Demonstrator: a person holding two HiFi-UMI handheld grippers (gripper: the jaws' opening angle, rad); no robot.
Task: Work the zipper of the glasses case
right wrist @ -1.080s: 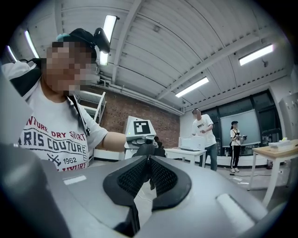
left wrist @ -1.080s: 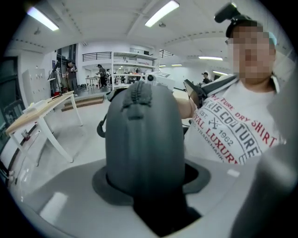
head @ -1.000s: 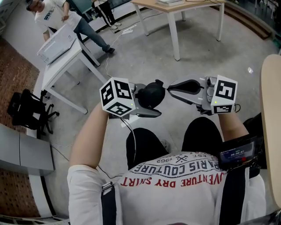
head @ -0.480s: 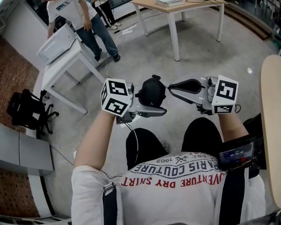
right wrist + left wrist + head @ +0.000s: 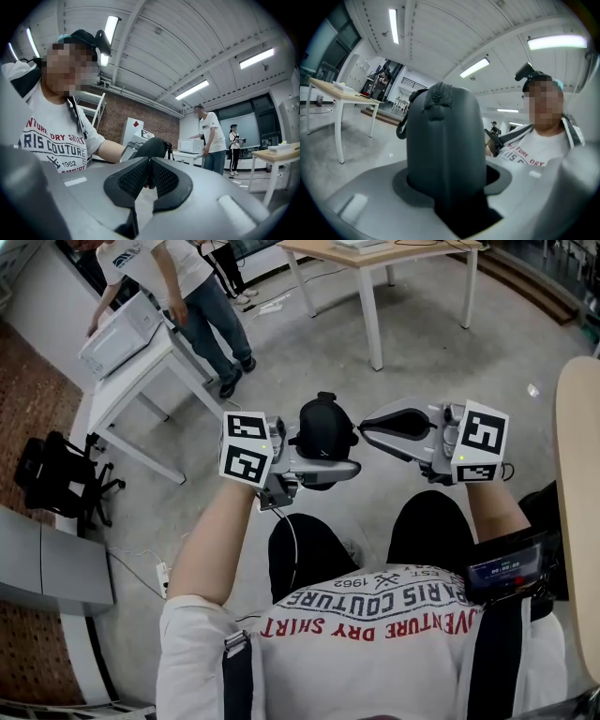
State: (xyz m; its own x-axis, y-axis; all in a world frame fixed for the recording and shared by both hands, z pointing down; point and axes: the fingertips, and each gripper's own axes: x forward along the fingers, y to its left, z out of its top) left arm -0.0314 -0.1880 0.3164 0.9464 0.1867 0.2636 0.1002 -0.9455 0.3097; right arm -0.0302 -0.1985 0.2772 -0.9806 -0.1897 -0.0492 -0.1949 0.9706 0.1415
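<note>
A black glasses case (image 5: 323, 430) stands upright in mid-air over the person's knees, and my left gripper (image 5: 328, 454) is shut on its lower part. In the left gripper view the case (image 5: 443, 140) fills the gap between the jaws, with its zipper line running over the top (image 5: 436, 99) and a small loop on its left side. My right gripper (image 5: 364, 433) hovers just right of the case, apart from it, shut with its ribbed pads (image 5: 161, 177) meeting and nothing between them. The case (image 5: 151, 146) shows just beyond that gripper's tips.
A white table (image 5: 141, 371) with a box stands at the back left, with a person (image 5: 178, 282) leaning on it. A wooden table (image 5: 375, 263) is further back, a black chair (image 5: 61, 474) at the left, and a pale tabletop edge (image 5: 577, 502) at the right.
My left gripper has turned and shifted slightly right, and the case has swung up to stand more upright. The right gripper has stayed put. The person at the back table has stepped right.
</note>
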